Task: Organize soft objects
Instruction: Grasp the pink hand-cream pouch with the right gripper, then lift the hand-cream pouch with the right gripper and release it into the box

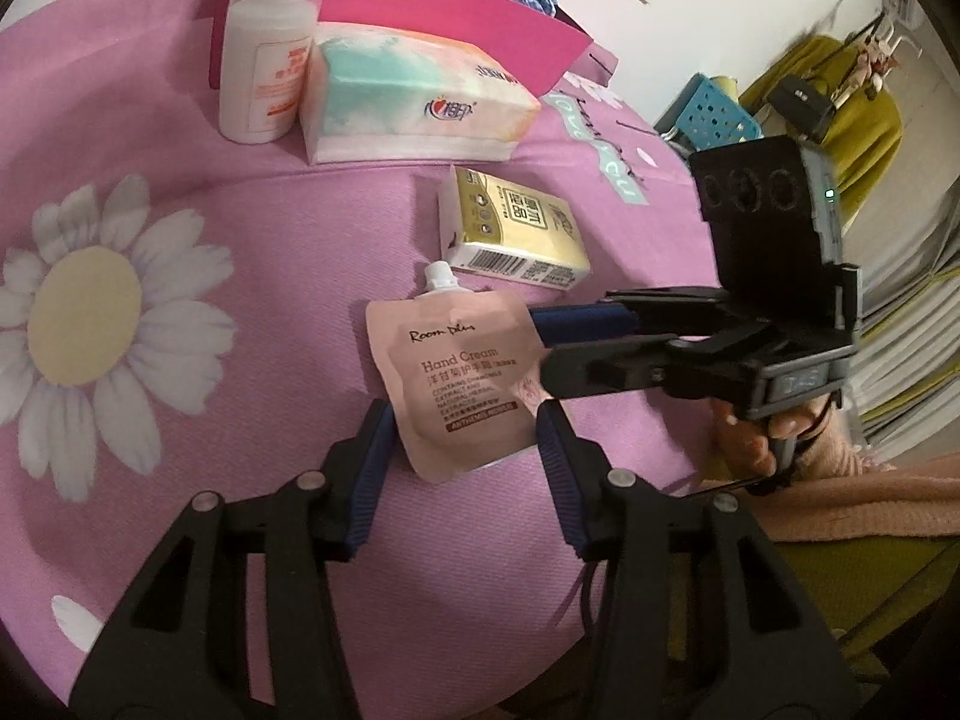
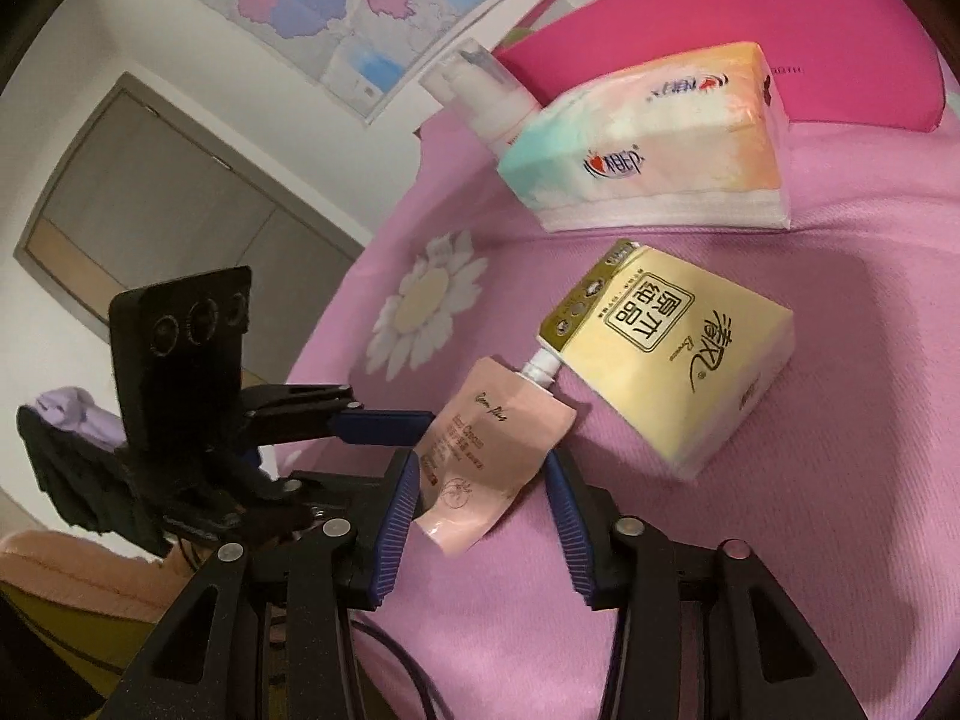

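On a pink cloth (image 1: 180, 138) printed with a daisy (image 1: 84, 315), a white bottle (image 1: 264, 60) stands at the far left, touching a pastel tissue pack (image 1: 414, 96) just to its right, with a magenta box (image 1: 432, 6) behind both. Nearer lies a yellow tissue pack (image 1: 510, 234), and just in front of it a pink hand cream pouch (image 1: 462, 372) lies flat, its white spout pointing at the yellow pack. The left gripper (image 1: 465, 420) straddles the pouch's lower end, fingers spread, pads beside its edges; whether they touch it I cannot tell. From the right, the right gripper (image 1: 537, 345) reaches to the pouch's side edge, its jaws partly apart around that edge, with no clear pinch visible.
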`<move>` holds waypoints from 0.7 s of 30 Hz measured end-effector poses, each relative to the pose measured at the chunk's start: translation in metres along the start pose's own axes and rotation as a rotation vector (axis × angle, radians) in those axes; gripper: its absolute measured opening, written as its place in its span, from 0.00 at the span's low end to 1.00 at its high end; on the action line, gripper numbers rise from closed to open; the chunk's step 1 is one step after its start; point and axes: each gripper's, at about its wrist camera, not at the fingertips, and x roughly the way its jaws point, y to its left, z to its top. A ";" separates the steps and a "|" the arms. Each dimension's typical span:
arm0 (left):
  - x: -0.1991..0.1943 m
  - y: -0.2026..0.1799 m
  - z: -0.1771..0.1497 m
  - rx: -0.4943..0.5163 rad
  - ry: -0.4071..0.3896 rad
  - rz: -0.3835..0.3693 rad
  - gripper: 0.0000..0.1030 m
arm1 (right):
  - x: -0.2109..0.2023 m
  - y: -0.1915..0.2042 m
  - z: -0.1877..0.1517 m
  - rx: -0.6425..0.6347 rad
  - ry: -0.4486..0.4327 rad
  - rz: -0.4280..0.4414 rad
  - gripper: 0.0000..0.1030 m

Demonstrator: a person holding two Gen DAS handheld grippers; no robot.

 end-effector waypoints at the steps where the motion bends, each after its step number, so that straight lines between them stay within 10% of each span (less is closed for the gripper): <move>1: 0.000 0.001 -0.001 -0.001 -0.001 -0.005 0.49 | -0.001 0.000 0.001 -0.003 0.001 -0.008 0.37; 3: 0.000 0.001 -0.002 0.002 -0.005 -0.011 0.49 | 0.003 0.000 0.003 -0.003 0.006 -0.026 0.21; 21: -0.016 -0.015 0.036 0.036 -0.104 -0.015 0.49 | -0.047 0.027 0.029 -0.115 -0.151 -0.027 0.10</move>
